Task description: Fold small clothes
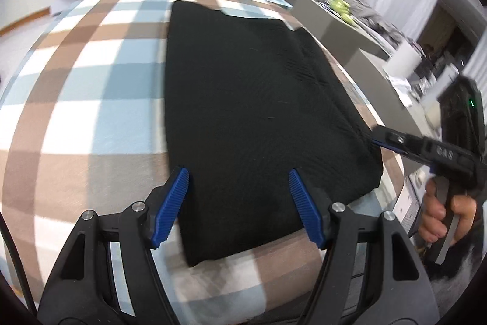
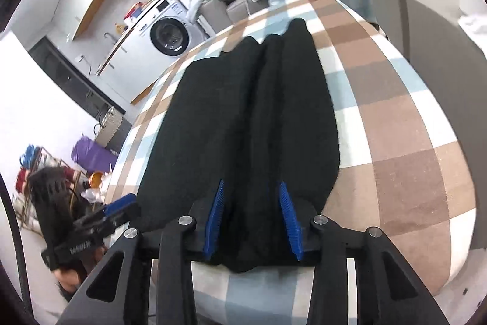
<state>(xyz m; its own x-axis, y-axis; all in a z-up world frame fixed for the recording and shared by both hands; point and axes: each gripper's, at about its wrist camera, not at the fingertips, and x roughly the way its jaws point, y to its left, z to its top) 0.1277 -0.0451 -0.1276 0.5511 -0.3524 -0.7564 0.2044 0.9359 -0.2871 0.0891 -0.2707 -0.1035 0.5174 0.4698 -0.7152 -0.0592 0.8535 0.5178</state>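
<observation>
My left claw (image 1: pixel 239 204) tilts down over the near edge of the black garment (image 1: pixel 252 99) on the checked cloth (image 1: pixel 91 87), jaws wide, empty. My right claw (image 2: pixel 252 218) angles down, half-open, fabric between, unpinched.

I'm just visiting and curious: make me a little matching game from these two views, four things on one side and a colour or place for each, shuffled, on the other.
Things:
1. garment
2. tablecloth
3. washing machine
4. gripper pads

Descriptions:
A. white, standing against the far wall
B. black, lying on the table
C. blue and ribbed
D. checked in brown, pale blue and white

Pairs: 1-B, 2-D, 3-A, 4-C
</observation>
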